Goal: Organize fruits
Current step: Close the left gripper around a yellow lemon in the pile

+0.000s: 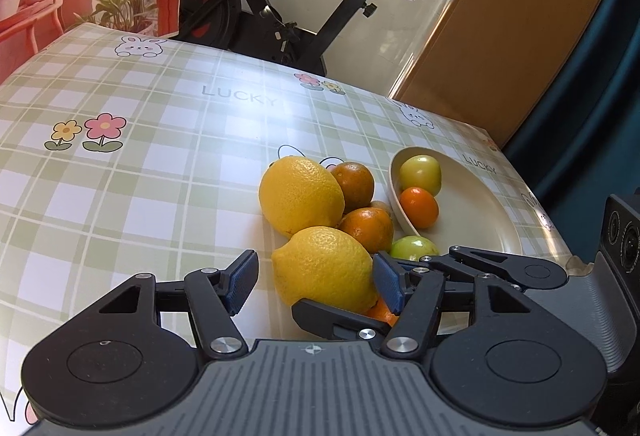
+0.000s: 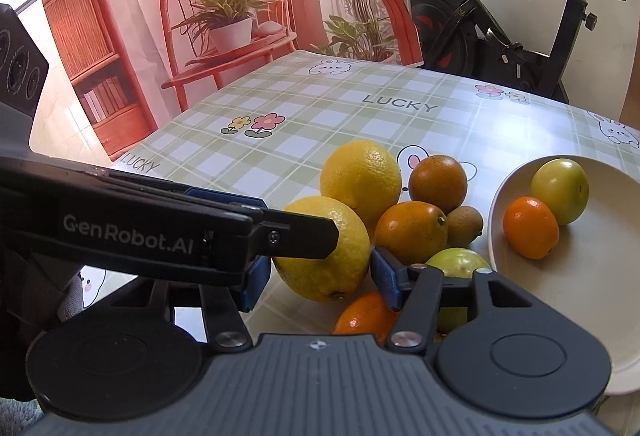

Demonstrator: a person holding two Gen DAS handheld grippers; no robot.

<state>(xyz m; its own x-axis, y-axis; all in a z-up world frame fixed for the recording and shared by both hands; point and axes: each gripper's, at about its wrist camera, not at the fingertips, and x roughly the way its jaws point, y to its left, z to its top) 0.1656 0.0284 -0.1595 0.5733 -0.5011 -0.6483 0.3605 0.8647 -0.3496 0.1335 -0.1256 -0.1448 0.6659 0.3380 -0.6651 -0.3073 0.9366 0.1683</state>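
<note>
We have both the left gripper (image 1: 316, 286) and right gripper (image 2: 316, 278) wide open, empty, straddling the near lemon (image 1: 324, 270); next, one closes and lifts it to the plate (image 1: 480, 220)

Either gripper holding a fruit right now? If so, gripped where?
Nothing is held. The left gripper and the right gripper both stand open around the near lemon, pads either side of its middle, with visible gaps, not clamped on it.
</note>
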